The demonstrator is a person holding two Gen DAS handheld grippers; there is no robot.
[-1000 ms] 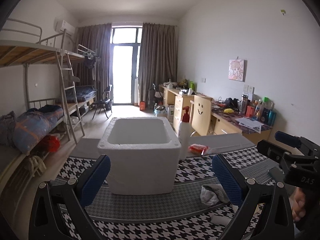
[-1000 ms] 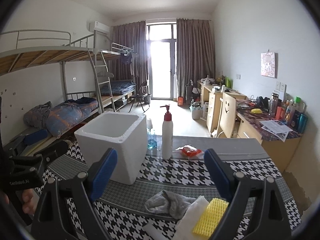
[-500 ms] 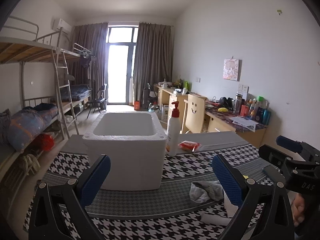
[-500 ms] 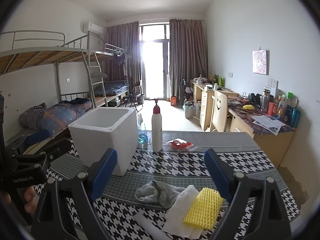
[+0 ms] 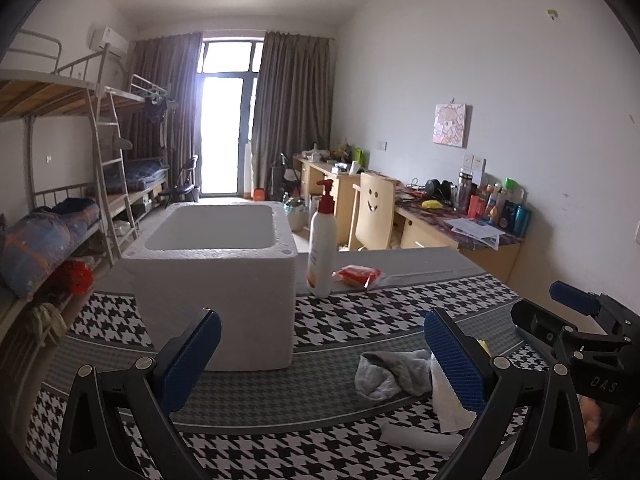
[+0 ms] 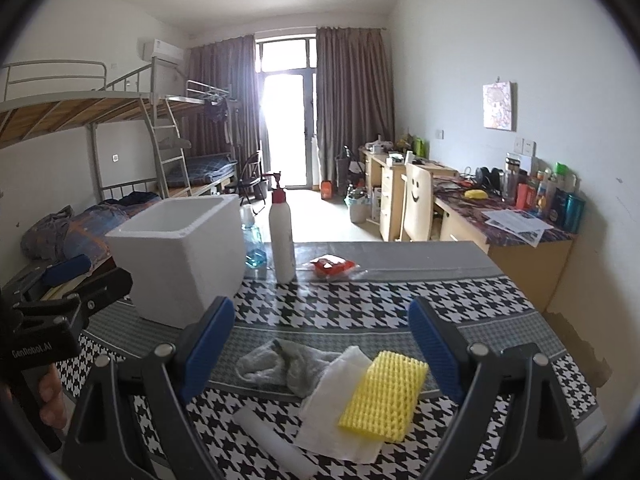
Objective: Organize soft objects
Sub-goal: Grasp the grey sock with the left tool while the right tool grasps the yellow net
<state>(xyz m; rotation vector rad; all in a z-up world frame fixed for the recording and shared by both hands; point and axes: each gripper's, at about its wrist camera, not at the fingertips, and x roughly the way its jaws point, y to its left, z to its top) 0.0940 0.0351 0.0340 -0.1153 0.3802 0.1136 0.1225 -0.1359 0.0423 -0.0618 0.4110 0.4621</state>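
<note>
On the houndstooth table (image 6: pixel 500 300), both the left tongs (image 5: pixel 320 354) and right tongs (image 6: pixel 322 340) gape apart above a grey cloth (image 6: pixel 280 364), yellow sponge (image 6: pixel 384 394) and white foam box (image 5: pixel 216 280).

Both claws lower and nearer the grey cloth (image 6: pixel 280 364), jaws unchanged.

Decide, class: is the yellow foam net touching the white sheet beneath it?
Touching. The right wrist view shows the yellow foam net lying directly on the white sheet, overlapping its right part, with no gap visible between them.
</note>
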